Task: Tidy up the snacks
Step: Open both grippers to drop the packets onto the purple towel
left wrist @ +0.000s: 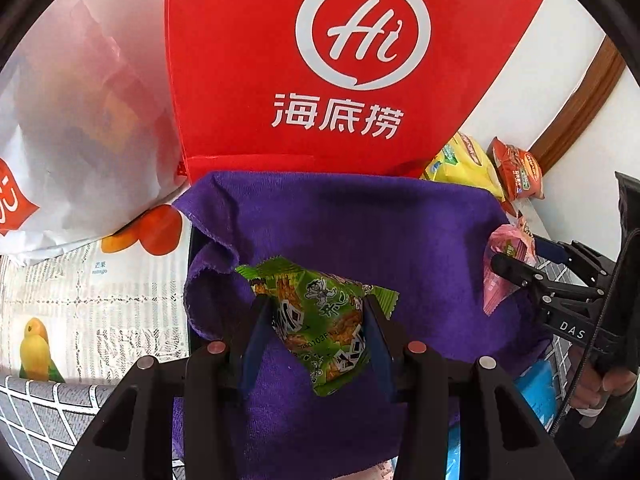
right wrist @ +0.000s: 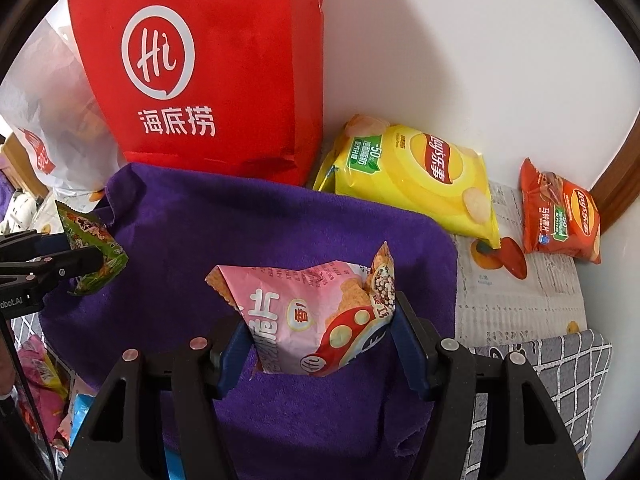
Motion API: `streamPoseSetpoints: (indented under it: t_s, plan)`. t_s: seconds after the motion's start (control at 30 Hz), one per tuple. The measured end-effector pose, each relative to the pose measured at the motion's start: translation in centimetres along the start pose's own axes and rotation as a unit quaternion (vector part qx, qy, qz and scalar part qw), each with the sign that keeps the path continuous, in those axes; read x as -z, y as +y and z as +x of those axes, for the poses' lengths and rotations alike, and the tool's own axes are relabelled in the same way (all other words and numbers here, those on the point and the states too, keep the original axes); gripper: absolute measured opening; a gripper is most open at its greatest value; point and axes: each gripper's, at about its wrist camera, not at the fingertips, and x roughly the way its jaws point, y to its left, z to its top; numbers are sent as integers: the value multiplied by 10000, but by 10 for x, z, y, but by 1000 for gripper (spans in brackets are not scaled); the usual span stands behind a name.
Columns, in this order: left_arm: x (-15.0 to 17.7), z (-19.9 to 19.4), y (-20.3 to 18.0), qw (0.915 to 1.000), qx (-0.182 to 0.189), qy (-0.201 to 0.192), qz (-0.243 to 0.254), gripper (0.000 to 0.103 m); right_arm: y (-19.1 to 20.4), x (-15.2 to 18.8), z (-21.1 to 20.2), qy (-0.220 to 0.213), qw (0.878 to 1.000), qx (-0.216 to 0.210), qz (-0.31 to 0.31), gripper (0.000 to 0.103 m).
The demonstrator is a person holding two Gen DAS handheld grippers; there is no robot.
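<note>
A purple towel (right wrist: 248,232) fills the middle; a red bag (right wrist: 208,72) stands at its 12 o'clock, a white bag (left wrist: 80,112) at 10 o'clock.

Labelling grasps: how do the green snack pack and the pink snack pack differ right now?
Holder: the green snack pack sits between the left gripper fingers; the pink snack pack sits between the right gripper fingers.
Size: the green pack looks narrower; the pink pack spreads its fingers wider.
Print: green has black-and-white cartoon figures; pink has a red mushroom.
Shared: both are sealed and held above the purple towel.

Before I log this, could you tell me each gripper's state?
Left gripper: closed on the green snack packet.
Right gripper: closed on the pink snack packet.
</note>
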Motion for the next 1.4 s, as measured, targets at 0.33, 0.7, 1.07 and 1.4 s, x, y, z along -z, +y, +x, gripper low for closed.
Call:
streamPoseSetpoints:
  t_s: [0.33, 0.7, 1.07, 1.4]
  plan:
    - [1, 5, -4, 9999, -40, 87, 57, 44, 3, 0, -4, -55, 10000, 5, -28, 72]
    - [0, 8, -3, 9999, 21, 154, 14, 44, 2, -3, -27, -394, 9992, -42, 58, 76]
    - [-4, -11, -7, 9998, 200, -10, 95, 74, 4, -4, -33, -466, 9988, -96, 119, 76]
    - [-8, -33, -4, 9997, -107, -182, 144, 75, 5, -4, -44, -532, 9982, 52, 256, 82]
